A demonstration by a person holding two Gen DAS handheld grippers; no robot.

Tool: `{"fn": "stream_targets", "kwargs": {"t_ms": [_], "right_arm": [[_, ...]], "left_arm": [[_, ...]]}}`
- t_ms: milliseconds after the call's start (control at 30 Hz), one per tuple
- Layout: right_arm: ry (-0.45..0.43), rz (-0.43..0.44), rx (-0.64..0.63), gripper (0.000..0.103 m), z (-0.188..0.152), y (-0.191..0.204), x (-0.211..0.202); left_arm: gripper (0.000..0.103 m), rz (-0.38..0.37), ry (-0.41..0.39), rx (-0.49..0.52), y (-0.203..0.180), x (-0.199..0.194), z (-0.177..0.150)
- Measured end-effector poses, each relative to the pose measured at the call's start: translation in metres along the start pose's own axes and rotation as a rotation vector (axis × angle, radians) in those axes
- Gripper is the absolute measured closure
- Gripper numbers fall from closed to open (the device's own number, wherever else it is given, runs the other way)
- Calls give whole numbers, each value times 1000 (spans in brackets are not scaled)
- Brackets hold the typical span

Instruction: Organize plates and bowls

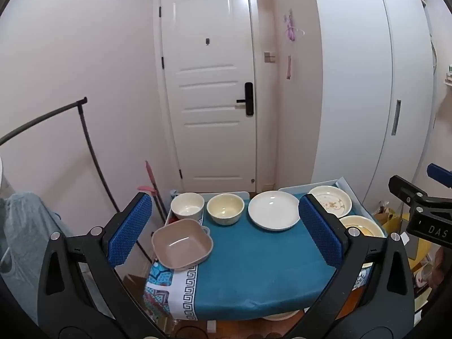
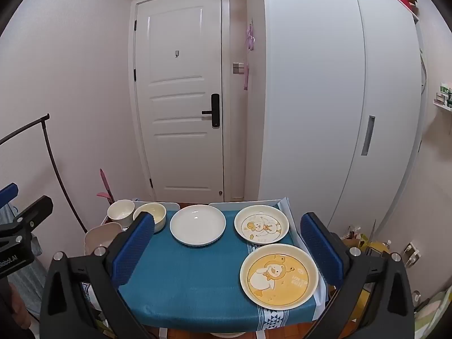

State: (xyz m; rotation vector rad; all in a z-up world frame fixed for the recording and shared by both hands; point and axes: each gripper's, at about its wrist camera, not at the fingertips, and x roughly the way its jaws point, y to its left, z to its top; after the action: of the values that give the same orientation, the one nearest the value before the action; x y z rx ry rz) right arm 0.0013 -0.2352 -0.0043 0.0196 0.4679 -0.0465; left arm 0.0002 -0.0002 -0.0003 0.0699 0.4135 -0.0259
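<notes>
Both claws wide open, nothing between the pads — left claw point(image 1: 224, 231) and right claw point(image 2: 227, 250) hang over the near half of the counter point(image 1: 248, 276), tilted down, touching nothing.

Closest to the left claw: tan square bowl point(image 1: 182, 244) with small side handles, sitting on the left edge of the counter and partly overhanging it. Looks like light plastic or melamine, probably slick — take it across a side wall, and don't push it left or it goes off the edge.

Behind it, white bowl point(image 1: 188, 204) and cream bowl point(image 1: 225, 207), side by side, rims nearly touching. Likely ceramic: heavier, stiff, chips easily. Pinch one wall at the rim, pad in and pad out.

Closest to the right claw: yellow duck plate point(image 2: 279, 276) at the near right corner, duck plate point(image 2: 261, 224) in cream just behind it, plain white plate point(image 2: 197, 224) at centre back. All lie flat, shallow and glossy — only the raised rim offers a grip, so I'd come in low from the side; a steep approach would likely slip.

Room: centre front of the blue cloth is bare, good for staging or stacking. Right plates sit near the counter's right edge, and a wardrobe point(image 2: 325, 99) stands close on that side. A coat rack point(image 1: 84, 141) stands off the left edge.
</notes>
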Motion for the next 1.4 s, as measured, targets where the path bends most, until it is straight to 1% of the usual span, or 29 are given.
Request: {"fn": "stream_targets", "kwargs": {"t_ms": [100, 167, 200, 233, 300, 333, 400, 467, 700, 1100, 1400], "right_arm": [[4, 7, 4, 0, 0, 1, 2], [7, 13, 7, 0, 1, 2, 2], [6, 16, 7, 0, 2, 3, 2], [6, 19, 7, 0, 3, 3, 2], [4, 12, -1, 0, 4, 2, 3], [5, 8, -2, 0, 4, 1, 4], [7, 9, 3, 0, 4, -2, -1], [17, 3, -3, 0, 3, 5, 7], [36, 0, 4, 0, 5, 6, 12], [33, -5, 2, 0, 5, 7, 13], [36, 13, 4, 0, 7, 9, 16]], "left_arm": [[0, -9, 4, -10, 2, 1, 0], [0, -13, -2, -35, 12, -1, 2], [0, -23, -5, -55, 23, -2, 0], [0, -21, -20, -55, 26, -4, -3], [0, -26, -17, -60, 32, -4, -3], [0, -26, -20, -57, 31, -8, -5], [0, -1, 9, -44, 17, 2, 5], [0, 3, 13, -37, 17, 4, 5], [0, 18, 13, -25, 14, 11, 4], [0, 27, 13, -14, 12, 13, 6], [0, 39, 13, -8, 9, 15, 5]]}}
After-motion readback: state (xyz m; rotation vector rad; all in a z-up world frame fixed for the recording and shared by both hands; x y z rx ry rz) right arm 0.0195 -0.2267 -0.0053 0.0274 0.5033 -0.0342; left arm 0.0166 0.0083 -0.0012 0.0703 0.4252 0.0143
